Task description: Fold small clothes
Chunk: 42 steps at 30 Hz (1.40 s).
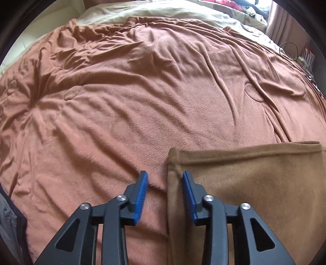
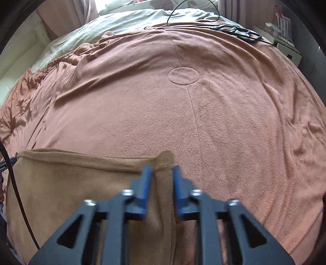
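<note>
A tan fleece garment point(image 1: 254, 183) lies flat on the salmon-coloured bedspread point(image 1: 142, 91). In the left wrist view its left edge runs between the blue pads of my left gripper point(image 1: 164, 176), which stands open astride that edge. In the right wrist view the same tan garment point(image 2: 71, 183) fills the lower left, with its hemmed top edge running across. My right gripper point(image 2: 162, 170) is open around the garment's right edge, where the cloth bunches up between the pads. Neither gripper has the cloth clamped.
The bedspread point(image 2: 224, 122) is wrinkled towards the left and far side. A pale sheet point(image 1: 152, 12) covers the head of the bed. Black cables and a hanger-like frame point(image 2: 234, 30) lie at the far right. A white bedside unit point(image 2: 285, 46) stands beyond the bed.
</note>
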Each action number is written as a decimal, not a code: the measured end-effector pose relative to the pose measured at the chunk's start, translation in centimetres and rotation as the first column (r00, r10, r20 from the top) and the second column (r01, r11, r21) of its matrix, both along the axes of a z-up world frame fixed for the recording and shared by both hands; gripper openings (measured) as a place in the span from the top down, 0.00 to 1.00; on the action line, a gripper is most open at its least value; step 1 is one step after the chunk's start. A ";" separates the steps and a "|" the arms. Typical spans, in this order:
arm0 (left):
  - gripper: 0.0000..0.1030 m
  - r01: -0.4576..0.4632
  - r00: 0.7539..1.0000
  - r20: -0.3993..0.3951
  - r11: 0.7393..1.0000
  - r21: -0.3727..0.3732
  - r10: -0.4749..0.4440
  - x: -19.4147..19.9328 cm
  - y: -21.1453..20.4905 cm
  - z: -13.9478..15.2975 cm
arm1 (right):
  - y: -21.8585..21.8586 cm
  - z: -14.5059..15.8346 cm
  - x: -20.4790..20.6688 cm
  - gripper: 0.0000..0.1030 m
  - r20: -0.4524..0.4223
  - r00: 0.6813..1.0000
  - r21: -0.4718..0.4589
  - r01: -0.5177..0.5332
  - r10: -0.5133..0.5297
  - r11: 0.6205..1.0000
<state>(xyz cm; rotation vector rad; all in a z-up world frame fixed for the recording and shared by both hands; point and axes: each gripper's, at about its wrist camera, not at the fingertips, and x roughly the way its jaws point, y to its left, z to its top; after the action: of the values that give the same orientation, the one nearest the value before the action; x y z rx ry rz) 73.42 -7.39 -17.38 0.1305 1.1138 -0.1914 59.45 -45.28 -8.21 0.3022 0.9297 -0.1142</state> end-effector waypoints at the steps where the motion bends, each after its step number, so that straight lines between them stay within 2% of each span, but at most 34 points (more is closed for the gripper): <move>1: 0.57 -0.001 1.000 0.000 1.000 -0.004 0.001 -0.4 0.2 0.3 | -0.4 0.3 -0.5 0.39 0.012 1.000 0.006 0.007 -0.007 1.000; 6: 0.50 -0.009 1.000 0.001 0.999 -0.033 0.009 -3.1 1.4 1.7 | -1.0 1.6 -3.9 0.39 0.028 0.999 0.054 0.019 -0.021 0.998; 16: 0.49 -0.018 1.000 -0.023 0.996 -0.092 0.016 -8.8 2.8 3.1 | 0.2 2.0 -10.1 0.39 -0.007 0.999 0.078 -0.053 0.054 0.996; 26: 0.49 -0.025 0.999 -0.046 0.989 -0.143 0.019 -15.0 3.4 3.0 | 0.7 1.7 -15.0 0.39 -0.012 0.998 0.127 -0.066 0.068 0.990; 35: 0.49 -0.055 0.996 -0.072 0.992 -0.111 0.047 -19.6 4.6 1.5 | 1.8 1.1 -19.6 0.39 -0.025 0.997 0.129 -0.075 0.079 0.989; 40: 0.49 -0.054 0.995 -0.085 0.994 -0.091 0.046 -22.1 5.5 0.5 | 2.2 0.4 -21.3 0.39 -0.059 0.996 0.102 -0.064 0.070 0.993; 42: 0.49 -0.060 0.994 -0.092 0.994 -0.089 0.051 -22.9 6.0 0.1 | 2.1 -0.2 -22.0 0.39 -0.078 0.995 0.118 -0.053 0.062 0.992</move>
<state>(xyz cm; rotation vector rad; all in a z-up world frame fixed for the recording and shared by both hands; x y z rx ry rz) 50.51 -1.35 -17.26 0.0092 1.1945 -0.1998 37.44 -43.18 -8.38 0.3802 1.0270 -0.0195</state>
